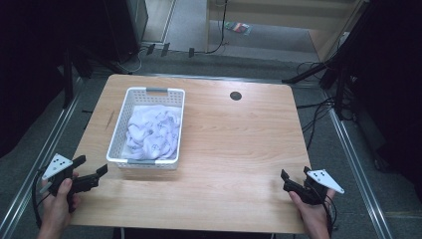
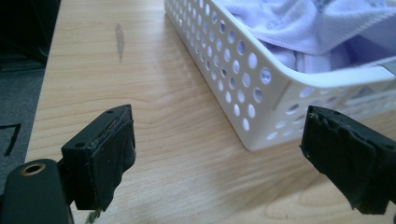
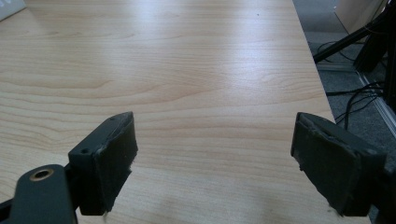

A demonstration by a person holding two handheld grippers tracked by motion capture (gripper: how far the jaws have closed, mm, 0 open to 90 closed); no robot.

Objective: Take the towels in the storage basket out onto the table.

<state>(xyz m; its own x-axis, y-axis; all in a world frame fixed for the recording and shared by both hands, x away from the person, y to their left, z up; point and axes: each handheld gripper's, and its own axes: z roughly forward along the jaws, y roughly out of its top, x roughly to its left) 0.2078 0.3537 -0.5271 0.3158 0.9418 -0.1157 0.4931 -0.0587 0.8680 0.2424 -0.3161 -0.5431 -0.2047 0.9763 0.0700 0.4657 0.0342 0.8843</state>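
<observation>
A white perforated basket (image 1: 117, 128) stands on the left half of the wooden table (image 1: 234, 144), and white cloth (image 1: 152, 132) lies crumpled inside it. My left gripper (image 1: 90, 166) rests at the table's front left corner, open and empty, just left of the basket's near corner. In the left gripper view the basket (image 2: 243, 70) and the cloth (image 2: 299, 28) lie ahead to the right of the left gripper (image 2: 224, 149). At the front right edge my right gripper (image 1: 294, 177) is open and empty. The right gripper (image 3: 215, 158) looks over bare wood (image 3: 196, 74).
A dark round grommet (image 1: 235, 95) sits in the table near its far edge. A dark streak (image 2: 119, 41) marks the wood left of the basket. Stands and cables (image 1: 323, 107) crowd the floor to the right, and metal rails (image 1: 358, 169) run along both sides.
</observation>
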